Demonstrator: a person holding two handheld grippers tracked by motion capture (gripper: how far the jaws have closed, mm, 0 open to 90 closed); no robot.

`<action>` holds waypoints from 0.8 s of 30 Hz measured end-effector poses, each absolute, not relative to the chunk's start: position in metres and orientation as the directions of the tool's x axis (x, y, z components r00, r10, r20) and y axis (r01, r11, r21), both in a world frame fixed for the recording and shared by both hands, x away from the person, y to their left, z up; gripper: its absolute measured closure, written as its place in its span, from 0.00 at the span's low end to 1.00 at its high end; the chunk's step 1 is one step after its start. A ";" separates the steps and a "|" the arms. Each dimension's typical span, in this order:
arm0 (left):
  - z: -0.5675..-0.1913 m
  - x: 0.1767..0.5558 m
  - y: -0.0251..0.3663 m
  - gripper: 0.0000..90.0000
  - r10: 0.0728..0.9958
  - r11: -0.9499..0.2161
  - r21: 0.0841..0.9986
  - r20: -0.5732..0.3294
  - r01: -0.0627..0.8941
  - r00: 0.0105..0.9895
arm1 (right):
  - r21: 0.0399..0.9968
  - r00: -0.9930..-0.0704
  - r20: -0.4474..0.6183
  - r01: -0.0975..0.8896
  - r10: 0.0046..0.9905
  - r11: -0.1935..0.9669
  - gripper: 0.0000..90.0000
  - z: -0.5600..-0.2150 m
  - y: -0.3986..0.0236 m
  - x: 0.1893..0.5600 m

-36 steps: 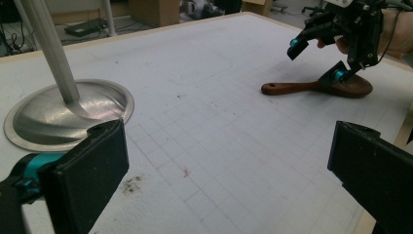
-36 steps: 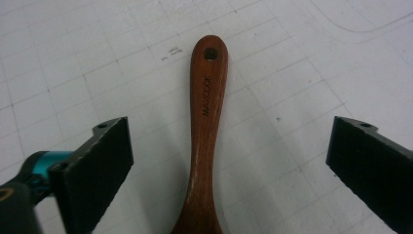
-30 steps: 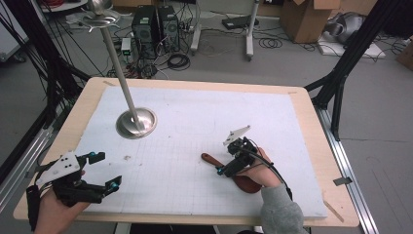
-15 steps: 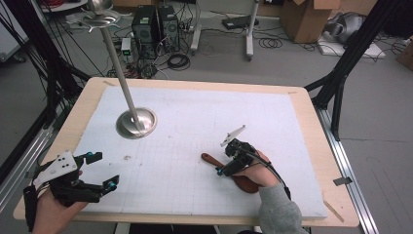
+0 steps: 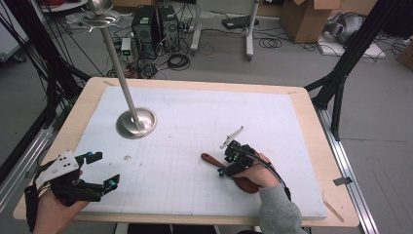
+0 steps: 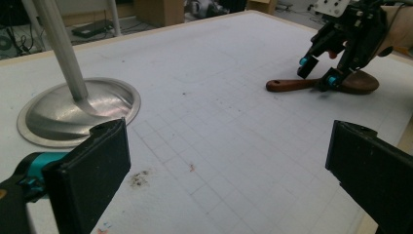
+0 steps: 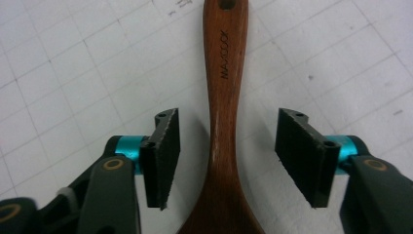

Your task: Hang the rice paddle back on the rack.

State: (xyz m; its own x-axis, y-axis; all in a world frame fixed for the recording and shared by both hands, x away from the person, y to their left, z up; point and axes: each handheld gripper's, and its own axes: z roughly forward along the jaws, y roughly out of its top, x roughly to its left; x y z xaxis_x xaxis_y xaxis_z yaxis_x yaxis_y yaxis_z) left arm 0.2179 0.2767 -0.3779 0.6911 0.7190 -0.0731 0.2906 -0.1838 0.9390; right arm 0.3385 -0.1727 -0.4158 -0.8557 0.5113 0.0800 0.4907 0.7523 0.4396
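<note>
Right gripper (image 5: pixel 228 163), high view and right gripper view: jaws lowered astride the neck of a wooden spoon (image 7: pixel 220 146), one pad on each side of the handle, a gap visible on both sides, so the spoon is not yet clamped. Compared with the frame one second earlier, the jaws have just been closing, with the spoon between them; the hand and the spoon lie where they did before, on the front right part of the white mat (image 5: pixel 195 141). The spoon lies flat, its handle end pointing away from the hand toward the table's middle, its bowl beneath the hand. Left gripper (image 5: pixel 100 170), front left corner: jaws spread wide over bare mat, holding nothing, unmoved since the earlier frame. A metal stand (image 5: pixel 138 122) with a round base and tilted pole rests on the mat's rear left, well apart from the spoon.
</note>
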 end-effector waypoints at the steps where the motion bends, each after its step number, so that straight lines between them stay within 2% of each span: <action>1: -0.378 0.218 0.277 0.03 0.718 -0.184 0.939 -0.074 0.290 0.692 | 0.436 -0.857 0.072 0.487 0.510 0.757 0.48 -0.416 -0.172 0.338; 24: -0.379 0.218 0.274 0.03 0.707 -0.187 0.939 -0.076 0.289 0.703 | 0.348 -0.860 0.005 0.480 0.510 0.805 0.63 -0.411 -0.164 0.332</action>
State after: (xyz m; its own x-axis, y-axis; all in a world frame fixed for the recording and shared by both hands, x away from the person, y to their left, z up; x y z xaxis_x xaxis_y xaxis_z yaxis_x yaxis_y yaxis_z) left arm 0.2178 0.2742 -0.3789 0.7032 0.7070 -0.0756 0.2887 -0.1867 0.9390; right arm 0.3319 -0.1641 -0.4113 -0.8599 0.5105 0.0047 0.4800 0.8053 0.3481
